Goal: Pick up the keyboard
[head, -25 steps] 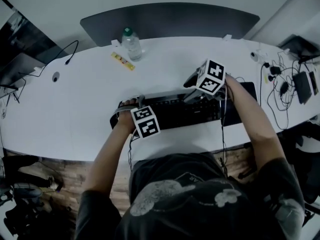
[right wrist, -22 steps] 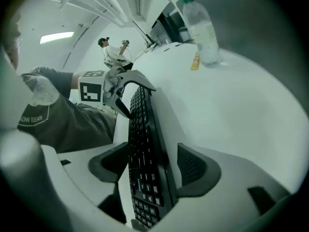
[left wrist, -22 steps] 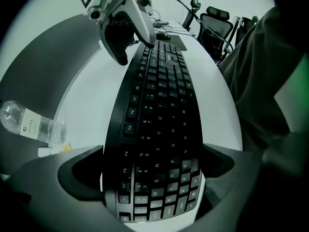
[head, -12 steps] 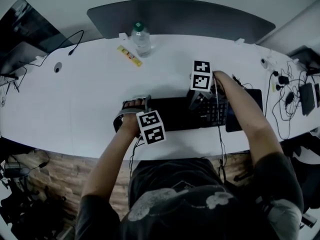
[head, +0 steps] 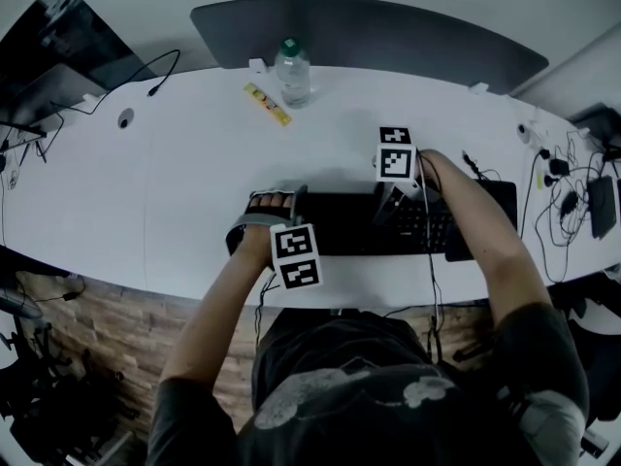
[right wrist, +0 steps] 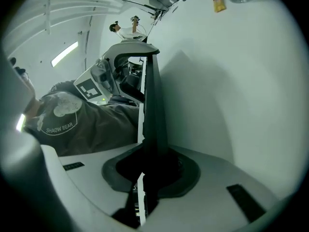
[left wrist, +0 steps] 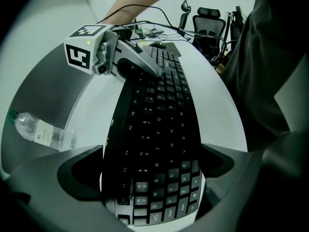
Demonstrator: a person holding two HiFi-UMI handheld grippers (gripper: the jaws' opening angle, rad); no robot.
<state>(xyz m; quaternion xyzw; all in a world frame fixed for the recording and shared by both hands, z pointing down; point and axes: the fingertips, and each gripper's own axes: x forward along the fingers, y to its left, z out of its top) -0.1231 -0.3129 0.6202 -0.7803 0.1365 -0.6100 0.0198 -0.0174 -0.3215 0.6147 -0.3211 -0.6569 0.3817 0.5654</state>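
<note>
The black keyboard (head: pixel 349 223) lies across the white table (head: pixel 165 183) in front of the person. My left gripper (head: pixel 275 202) is at its left end. In the left gripper view the keyboard (left wrist: pixel 157 144) fills the gap between the jaws of my left gripper (left wrist: pixel 152 178), which are shut on it. My right gripper (head: pixel 386 207) is over the keyboard's right half. Its jaws are closing with the keyboard (right wrist: pixel 153 110) edge-on between them, and my right gripper (right wrist: pixel 147 173) pinches the thin slab. Each gripper shows at the far end of the keyboard in the other's view.
A water bottle (head: pixel 292 71) and a small yellow packet (head: pixel 266 104) are at the table's back. A dark mat (head: pixel 490 216) lies right of the keyboard. Cables and chargers (head: pixel 568 178) cover the right end. A grey panel (head: pixel 369 29) stands behind the table.
My right gripper has come down from above the keyboard onto its right half and tipped towards level. My left gripper has stayed at the left end.
</note>
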